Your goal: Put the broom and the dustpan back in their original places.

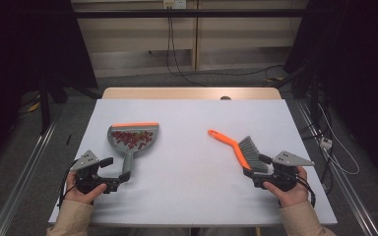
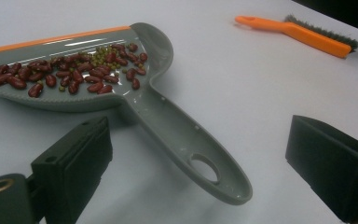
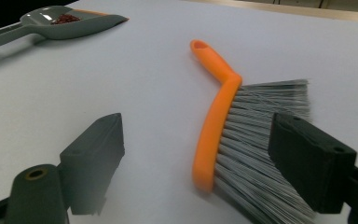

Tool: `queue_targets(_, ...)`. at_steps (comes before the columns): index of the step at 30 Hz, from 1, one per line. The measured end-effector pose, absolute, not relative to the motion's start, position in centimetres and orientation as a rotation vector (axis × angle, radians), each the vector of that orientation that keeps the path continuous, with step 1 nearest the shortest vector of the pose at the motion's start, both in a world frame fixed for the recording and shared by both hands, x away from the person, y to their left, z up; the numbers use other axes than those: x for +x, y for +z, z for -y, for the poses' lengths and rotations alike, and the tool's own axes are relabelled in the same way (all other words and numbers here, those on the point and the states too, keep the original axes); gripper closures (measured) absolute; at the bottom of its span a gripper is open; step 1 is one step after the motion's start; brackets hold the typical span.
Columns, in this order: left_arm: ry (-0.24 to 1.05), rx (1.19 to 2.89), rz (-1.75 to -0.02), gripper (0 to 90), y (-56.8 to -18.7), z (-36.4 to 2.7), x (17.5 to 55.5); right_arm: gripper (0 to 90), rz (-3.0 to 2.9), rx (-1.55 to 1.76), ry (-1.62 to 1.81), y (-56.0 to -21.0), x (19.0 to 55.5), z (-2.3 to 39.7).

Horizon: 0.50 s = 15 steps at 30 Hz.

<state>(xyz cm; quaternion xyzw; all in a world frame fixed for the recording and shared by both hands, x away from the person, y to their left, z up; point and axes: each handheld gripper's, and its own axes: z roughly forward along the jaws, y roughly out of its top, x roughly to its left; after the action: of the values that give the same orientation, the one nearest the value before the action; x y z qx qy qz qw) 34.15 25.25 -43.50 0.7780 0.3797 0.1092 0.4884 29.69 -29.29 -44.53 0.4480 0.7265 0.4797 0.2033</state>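
A grey dustpan (image 1: 128, 147) with an orange lip lies on the left of the white table (image 1: 187, 187), holding red beans (image 1: 132, 137) and a few small green ones. My left gripper (image 1: 114, 171) is open, its jaws either side of the end of the dustpan's handle (image 2: 168, 126) without touching it. An orange brush (image 1: 240, 153) with grey bristles lies on the right, its handle pointing away to the left. My right gripper (image 1: 256, 166) is open around the brush's (image 3: 214, 121) near end, with one jaw over the bristles (image 3: 261, 140).
The table's front edge runs just under both hands. Metal rails (image 1: 24, 167) flank the table on the floor, and cables (image 1: 325, 142) trail at the right. A wooden edge (image 1: 192, 92) borders the table's far side.
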Motion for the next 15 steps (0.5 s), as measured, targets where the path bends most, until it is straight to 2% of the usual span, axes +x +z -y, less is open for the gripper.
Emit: queue_targets(15, 0.274, 1.901, -0.927, 6.9, -43.74, -26.02, 33.75, 19.0, -2.031, 1.255, 1.318, -44.87, 28.96, 30.30)
